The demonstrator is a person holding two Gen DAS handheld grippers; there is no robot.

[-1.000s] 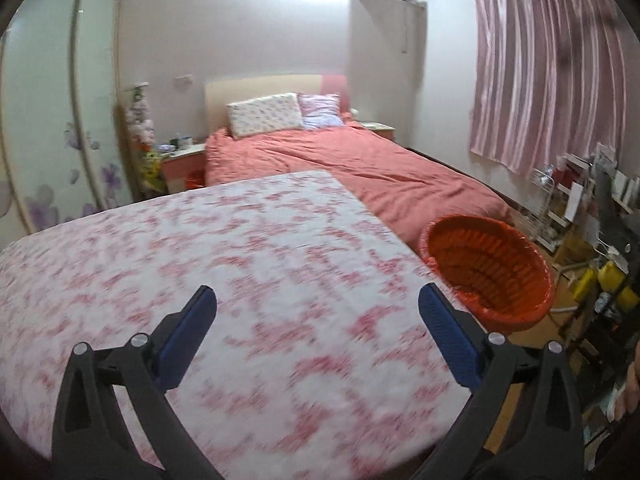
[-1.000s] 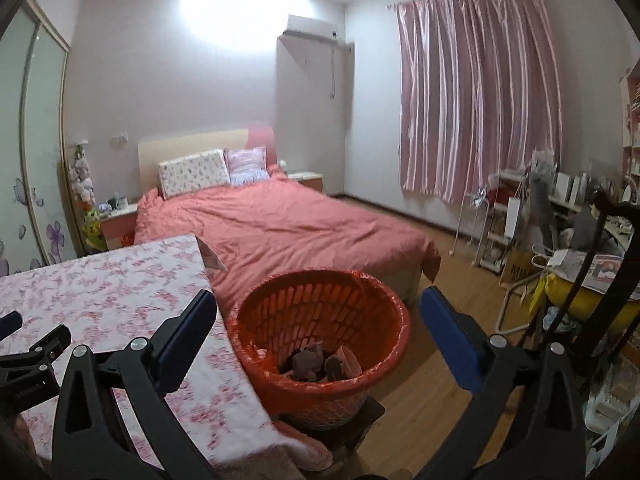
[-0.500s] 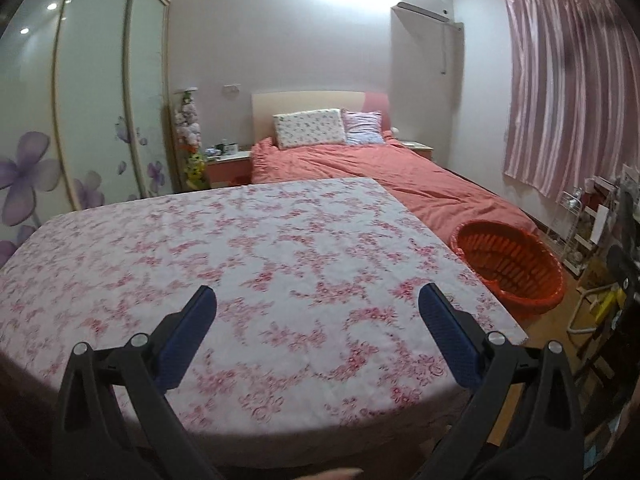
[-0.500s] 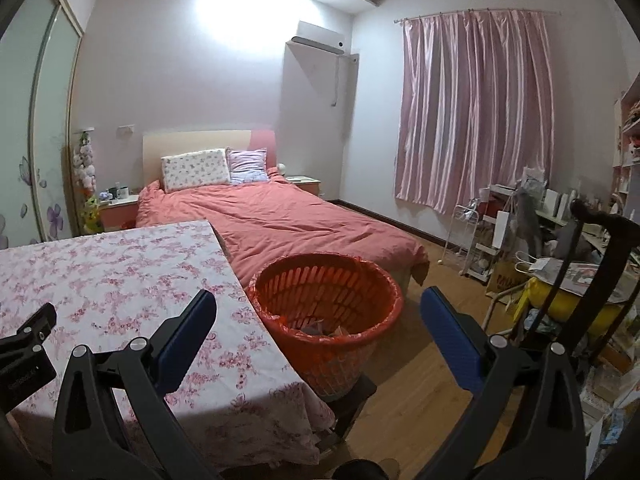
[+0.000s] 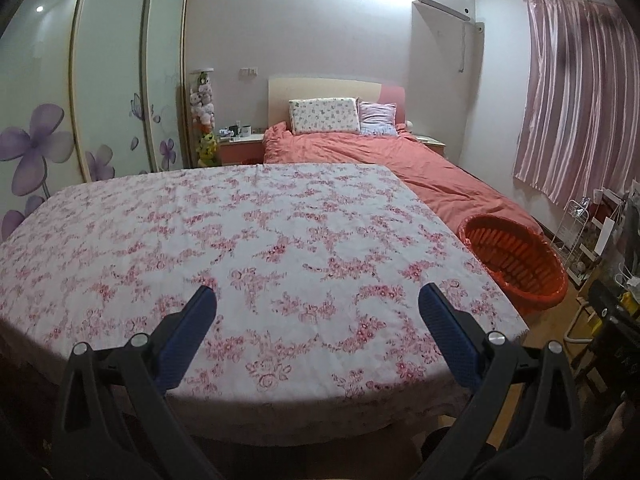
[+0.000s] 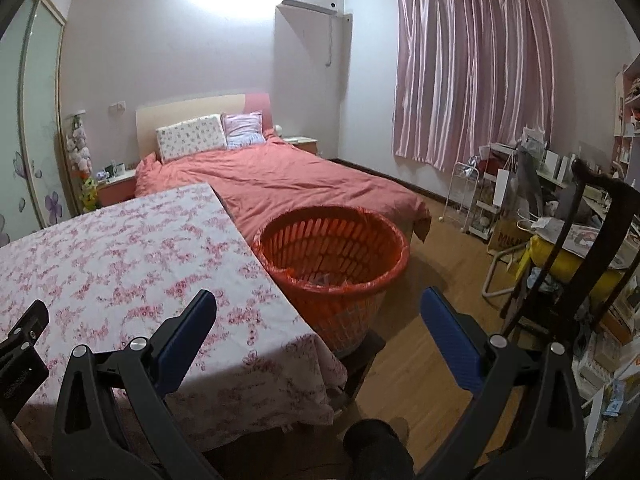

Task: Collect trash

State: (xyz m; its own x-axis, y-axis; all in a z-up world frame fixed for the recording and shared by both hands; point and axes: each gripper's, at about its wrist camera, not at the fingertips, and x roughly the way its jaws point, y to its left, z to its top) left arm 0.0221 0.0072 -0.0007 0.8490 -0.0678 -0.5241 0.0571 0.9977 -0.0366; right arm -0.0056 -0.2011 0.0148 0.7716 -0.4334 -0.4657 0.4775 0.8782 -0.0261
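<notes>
Left tongs: we see the left tongs (image 5: 312,304) spread wide with nothing between the blue pads, held above the near edge of the desk (image 5: 240,240), which is covered by a white cloth printed with pink flowers.
Right tongs: the right tongs (image 6: 318,306) are likewise spread wide and empty, held over the desk's right corner and pointing toward the round orange slatted plastic basket (image 6: 332,248).
Pose: both tools are level and face forward along the room, with the desk cloth below them and neither pair of pads touching anything.
Task's thing: we find a few scraps of trash (image 6: 320,278) low inside the basket, only partly visible over its rim; no loose piece shows on the cloth in either view.
Basket position: it stands just beside the desk's right edge, apparently raised on a dark support, with the bed in salmon-pink bedding (image 6: 280,176) behind it.
Risk 1: we judge that a swing of the right tool could knock the basket off its support and spill what is collected.
Risk 2: a dragging finger could catch the cloth's hanging hem and pull it askew.
Risk 3: small scraps may hide against the busy print, so we might judge the job finished too soon.
</notes>
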